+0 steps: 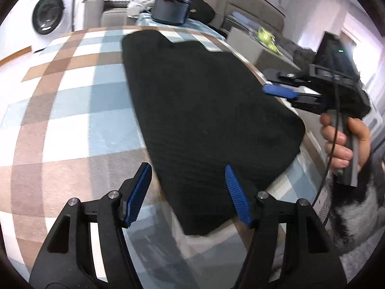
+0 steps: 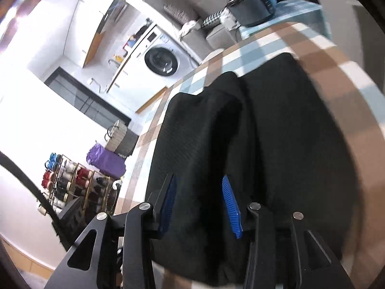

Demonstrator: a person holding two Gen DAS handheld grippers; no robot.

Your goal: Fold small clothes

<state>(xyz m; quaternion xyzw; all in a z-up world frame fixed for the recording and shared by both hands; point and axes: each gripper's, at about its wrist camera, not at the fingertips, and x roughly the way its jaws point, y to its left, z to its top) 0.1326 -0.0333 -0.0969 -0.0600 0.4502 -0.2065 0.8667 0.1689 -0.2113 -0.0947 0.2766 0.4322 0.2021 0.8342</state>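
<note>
Black knit fabric, the small garment (image 1: 204, 110), lies flat on a checked tablecloth (image 1: 72, 110) of blue, white and brown squares. In the left wrist view we see it stretch from about eleven o'clock down to six o'clock, its near end reaching between our own fingers.

Our left gripper (image 1: 190, 197) hovers over that near end with its blue pads (image 1: 138, 192) standing well apart; one pad is over bare tablecloth at seven o'clock, the other over the cloth at five o'clock, and neither presses on it.

At three o'clock in the same view we see the right gripper (image 1: 279, 84) held by a hand (image 1: 344, 142) around its grey handle, a black cable trailing down. Its tips sit just beside the garment's right edge.

From the right wrist view, the garment (image 2: 276, 144) fills the middle, with a raised fold (image 2: 223, 91) at twelve o'clock. The right gripper (image 2: 199, 204) has its jaws partly apart above the fabric; we see cloth behind and between the blue pads (image 2: 231, 207), but they do not pinch it.

Farther off we note a dark round pot (image 1: 170, 9) at twelve o'clock and a white washing machine (image 1: 48, 14) at ten o'clock.
</note>
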